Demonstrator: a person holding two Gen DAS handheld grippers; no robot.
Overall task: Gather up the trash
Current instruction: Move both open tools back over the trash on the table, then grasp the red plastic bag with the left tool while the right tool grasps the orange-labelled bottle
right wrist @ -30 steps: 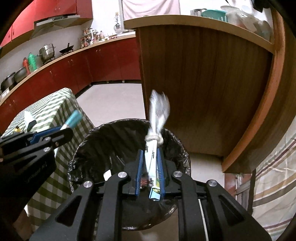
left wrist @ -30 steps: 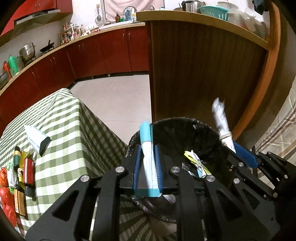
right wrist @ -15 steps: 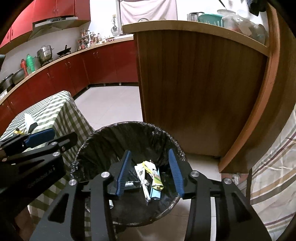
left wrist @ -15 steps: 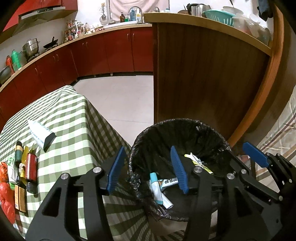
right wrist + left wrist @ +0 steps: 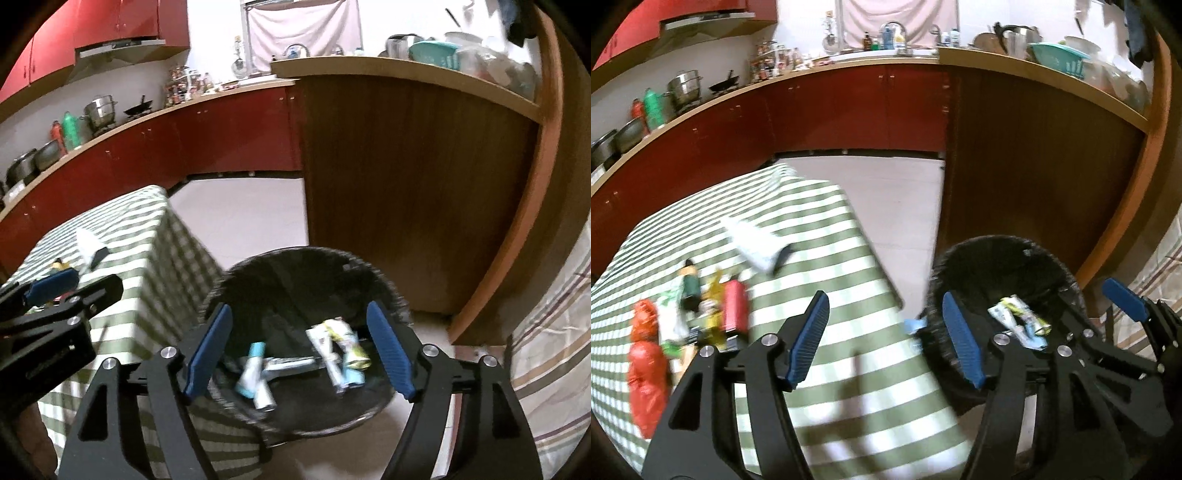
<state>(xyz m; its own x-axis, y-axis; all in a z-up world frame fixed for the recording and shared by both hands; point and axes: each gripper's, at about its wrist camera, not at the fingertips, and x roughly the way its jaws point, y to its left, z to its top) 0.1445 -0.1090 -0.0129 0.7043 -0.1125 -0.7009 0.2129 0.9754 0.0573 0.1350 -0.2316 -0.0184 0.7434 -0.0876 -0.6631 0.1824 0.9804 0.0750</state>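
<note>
Trash is now in two places. Some pieces, a blue-and-white tube (image 5: 255,373) and a few crumpled wrappers (image 5: 340,350), lie at the bottom of the black-lined bin (image 5: 280,269) on the floor beside the table. The rest is on the green checked tablecloth (image 5: 820,229): a white tube with a dark cap (image 5: 757,247), a red can (image 5: 735,310), a dark bottle (image 5: 690,291) and red plastic bags (image 5: 646,369), all near each other.

The left gripper (image 5: 886,336) has just been opening; its jaws stand wide apart with nothing between them, and it hangs over the table edge next to the bin. The right gripper (image 5: 299,350) has also just been opening, it holds nothing, and it hovers above the bin mouth.

What could go wrong from here, in my judgement: the pile on the cloth is tight, so a closing jaw may catch two items at once or push the can so that it rolls off the edge. The bags are soft and may slip out on the way. The cloth can be pinched together with a thin wrapper and dragged, which would pull other things down. The two grippers are close, so they may bump when both go to the bin. The left view is blurred, so how the small items in the pile touch each other I cannot tell well.
</note>
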